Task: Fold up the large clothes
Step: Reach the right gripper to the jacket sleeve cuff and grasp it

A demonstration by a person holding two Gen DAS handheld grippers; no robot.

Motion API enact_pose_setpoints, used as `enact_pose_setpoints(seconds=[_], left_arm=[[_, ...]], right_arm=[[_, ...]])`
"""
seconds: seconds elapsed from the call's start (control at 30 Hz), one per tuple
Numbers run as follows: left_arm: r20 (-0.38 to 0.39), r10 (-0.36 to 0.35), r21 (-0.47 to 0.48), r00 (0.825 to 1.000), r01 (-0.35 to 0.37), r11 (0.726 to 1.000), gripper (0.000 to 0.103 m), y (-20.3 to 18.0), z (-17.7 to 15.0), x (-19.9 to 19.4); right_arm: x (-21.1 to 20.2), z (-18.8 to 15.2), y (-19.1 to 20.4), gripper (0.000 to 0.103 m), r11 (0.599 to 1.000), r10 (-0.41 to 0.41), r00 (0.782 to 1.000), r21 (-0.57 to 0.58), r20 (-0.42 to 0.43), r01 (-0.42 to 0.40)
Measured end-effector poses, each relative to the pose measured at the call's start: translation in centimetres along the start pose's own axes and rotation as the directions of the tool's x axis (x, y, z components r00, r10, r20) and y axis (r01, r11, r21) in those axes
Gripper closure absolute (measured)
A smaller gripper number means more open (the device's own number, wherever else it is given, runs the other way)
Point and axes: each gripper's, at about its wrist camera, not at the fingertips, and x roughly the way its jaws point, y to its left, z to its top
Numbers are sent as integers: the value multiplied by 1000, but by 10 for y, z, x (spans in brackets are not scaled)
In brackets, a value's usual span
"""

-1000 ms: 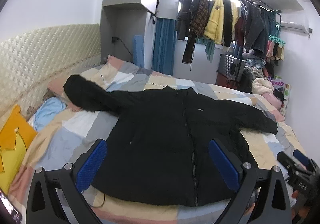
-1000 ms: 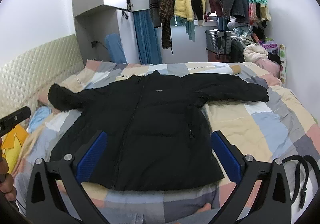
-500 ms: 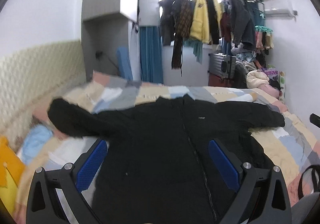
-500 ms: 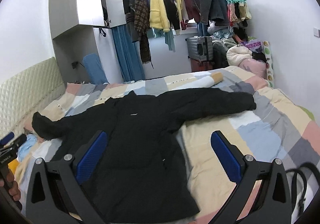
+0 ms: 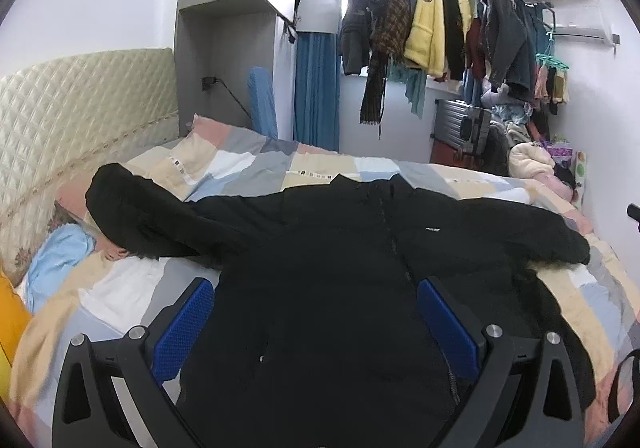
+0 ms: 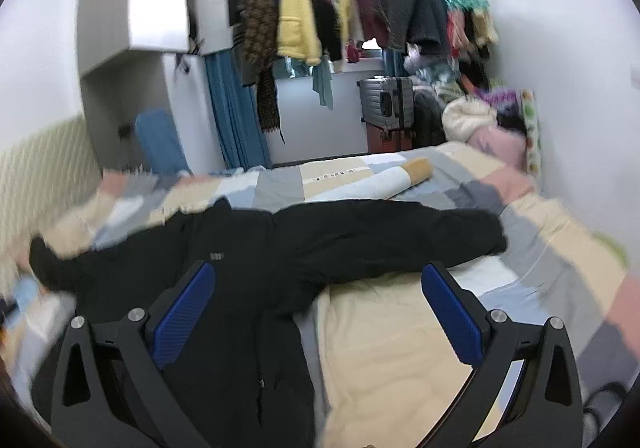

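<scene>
Black jacket (image 5: 340, 280) is lying flat and zipped on the patchwork bed (image 5: 120, 288), sleeves out both ways. We've got the left tool (image 5: 316, 324) over its body, fingers spread wide, holding nothing. The right tool (image 6: 318, 308) is likewise wide apart and empty, with the jacket's sleeve (image 6: 400, 236) just ahead.

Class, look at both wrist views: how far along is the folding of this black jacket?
Done: the black jacket lies spread flat, front up, on the patchwork bed, both sleeves out. In hand: nothing; the left gripper and right gripper hover open above it. Left: every fold, since the right sleeve is not yet folded in.
</scene>
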Motion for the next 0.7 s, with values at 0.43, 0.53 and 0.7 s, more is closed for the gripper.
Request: enact_pose_setpoints(seconds=[0.43, 0.53, 0.7], left_arm=[[-91, -61, -88, 994, 53, 995, 0, 12, -34, 66], [-115, -83, -114, 990, 70, 991, 0, 10, -36, 80], [-122, -60, -85, 991, 50, 995, 0, -1, -40, 93]], right_arm=[[146, 9, -190, 11, 905, -118, 989, 400, -93, 146], [175, -12, -239, 13, 830, -128, 984, 529, -126, 176], [221, -47, -275, 19, 765, -101, 978, 615, -182, 193]])
